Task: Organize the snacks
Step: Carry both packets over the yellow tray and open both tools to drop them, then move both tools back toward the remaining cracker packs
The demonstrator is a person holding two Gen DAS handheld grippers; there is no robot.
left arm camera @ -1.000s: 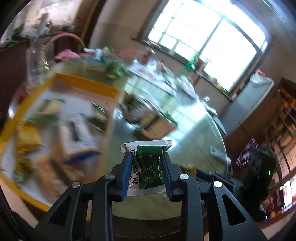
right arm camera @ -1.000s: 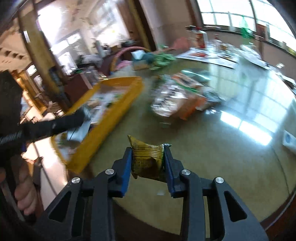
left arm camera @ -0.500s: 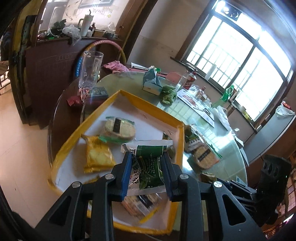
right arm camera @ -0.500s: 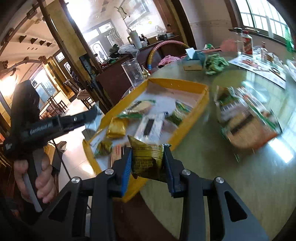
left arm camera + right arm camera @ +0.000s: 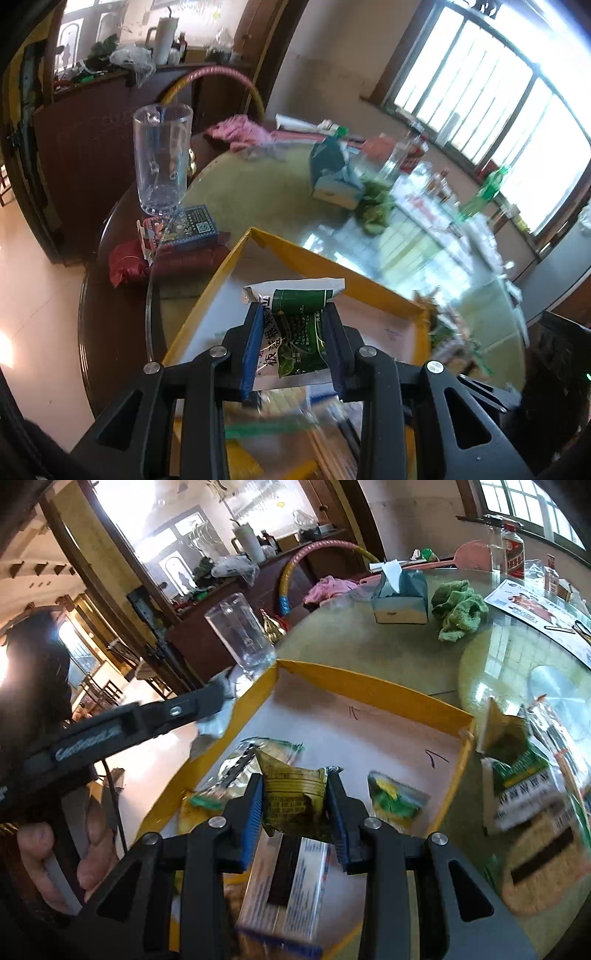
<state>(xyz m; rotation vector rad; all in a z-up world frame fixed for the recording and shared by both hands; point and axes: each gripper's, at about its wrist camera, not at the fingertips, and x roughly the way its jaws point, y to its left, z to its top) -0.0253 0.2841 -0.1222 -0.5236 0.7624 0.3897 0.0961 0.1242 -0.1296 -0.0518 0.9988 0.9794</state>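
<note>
One yellow tray (image 5: 369, 690), one glass mug (image 5: 240, 635), one tissue box (image 5: 400, 594), one green cloth (image 5: 458, 609). Two grippers, each gripping one packet: green (image 5: 295, 328) and olive (image 5: 293, 801).

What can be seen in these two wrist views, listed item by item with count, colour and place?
tray: one, yellow rim, white floor, near table edge.
green packet: one, green and white, between the left gripper's pads, over the tray.
olive packet: one, olive yellow, between the right gripper's pads, over the tray.
loose snack packets: several, mixed colours, lying in the tray.
snack pile: several packets, green and tan, on the table right of the tray.
glass mug: one, clear, beyond the tray's far corner.
tissue box: one, teal.
cloth: one, green, beside the tissue box.
left gripper: black, blue pads.
right gripper: black, blue pads.
hand: one, holding the left gripper's handle.
</note>
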